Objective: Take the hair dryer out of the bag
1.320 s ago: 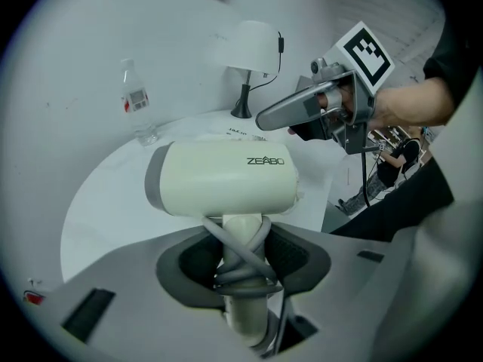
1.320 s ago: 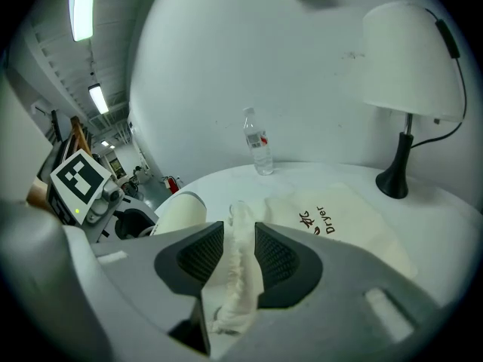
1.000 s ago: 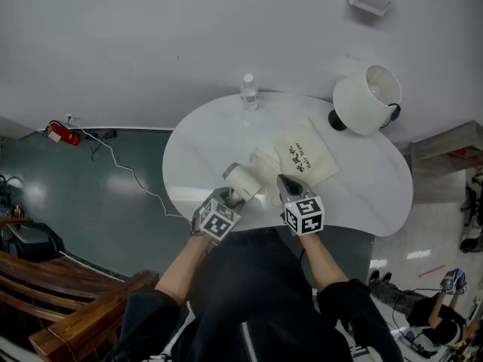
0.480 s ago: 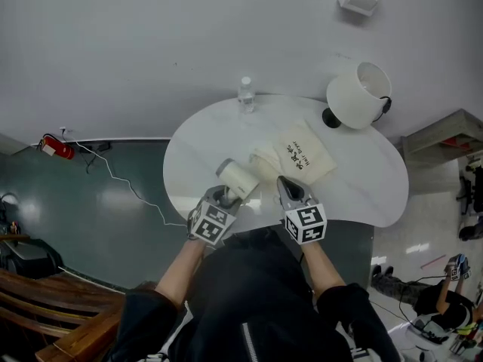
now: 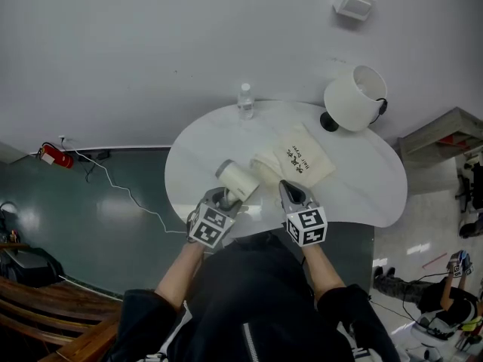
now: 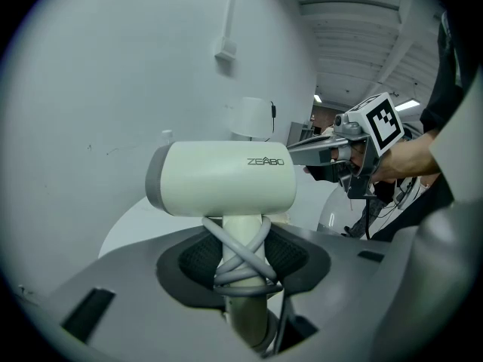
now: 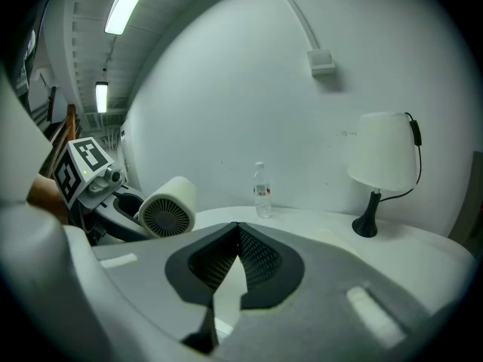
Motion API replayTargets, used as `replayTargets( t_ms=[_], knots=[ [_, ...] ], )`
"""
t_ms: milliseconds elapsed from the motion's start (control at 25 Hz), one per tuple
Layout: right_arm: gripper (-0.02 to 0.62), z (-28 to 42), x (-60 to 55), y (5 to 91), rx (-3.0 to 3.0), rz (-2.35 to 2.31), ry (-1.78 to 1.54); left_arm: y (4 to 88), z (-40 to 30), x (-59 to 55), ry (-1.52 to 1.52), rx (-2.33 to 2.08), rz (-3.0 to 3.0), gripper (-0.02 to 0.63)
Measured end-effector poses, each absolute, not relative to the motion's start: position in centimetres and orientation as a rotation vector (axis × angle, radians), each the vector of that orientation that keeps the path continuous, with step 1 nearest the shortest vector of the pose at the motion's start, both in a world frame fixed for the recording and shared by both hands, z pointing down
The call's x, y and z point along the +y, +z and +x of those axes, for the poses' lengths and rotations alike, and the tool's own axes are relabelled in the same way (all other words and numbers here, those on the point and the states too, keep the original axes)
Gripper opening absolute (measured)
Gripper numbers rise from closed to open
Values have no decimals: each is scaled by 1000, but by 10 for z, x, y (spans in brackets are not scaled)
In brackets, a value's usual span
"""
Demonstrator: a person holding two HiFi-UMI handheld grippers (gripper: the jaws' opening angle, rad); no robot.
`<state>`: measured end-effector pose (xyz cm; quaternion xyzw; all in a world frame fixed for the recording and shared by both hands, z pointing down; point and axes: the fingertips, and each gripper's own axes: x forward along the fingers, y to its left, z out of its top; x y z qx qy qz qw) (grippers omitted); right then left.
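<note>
The left claw [image 5: 223, 197] is closed on the handle [image 6: 243, 281] of the hair dryer [image 5: 238, 178]. In the left gripper view both pads press on this handle, and the grey cord [image 6: 238, 261] is wound around it in crossing loops just above the pads. The pale body of the dryer lies across the top of the handle, with its grille end turned to the side of the right claw [image 5: 290, 191]. The dryer is outside of the bag [image 5: 299, 159] and is held over the near left part of the worktop [image 5: 362, 187], just beside the near left end of the bag.

The right claw is closed, its two pads meeting at their tips in the right gripper view. A pale wedge shows below the point where they meet, and I cannot tell if it is cloth of the bag or the worktop behind. In the head view its tip is at the near end of the bag.

The cream cloth bag lies flat around the middle of the worktop, slanting toward the far right, with dark print on its upper face. A water bottle [image 5: 245, 100] stands upright at the far edge. A lamp [image 5: 353, 99] with a white shade and a black foot stands at the far right edge.
</note>
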<state>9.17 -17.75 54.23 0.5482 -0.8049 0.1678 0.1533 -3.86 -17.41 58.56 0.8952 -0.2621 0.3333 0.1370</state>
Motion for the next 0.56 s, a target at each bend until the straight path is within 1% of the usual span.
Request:
replayTargets(
  t_ms=[560],
  knots=[
    [3, 103, -188, 544, -2302, 1569, 489, 594, -31, -185, 975, -766, 2578, 172]
  ],
)
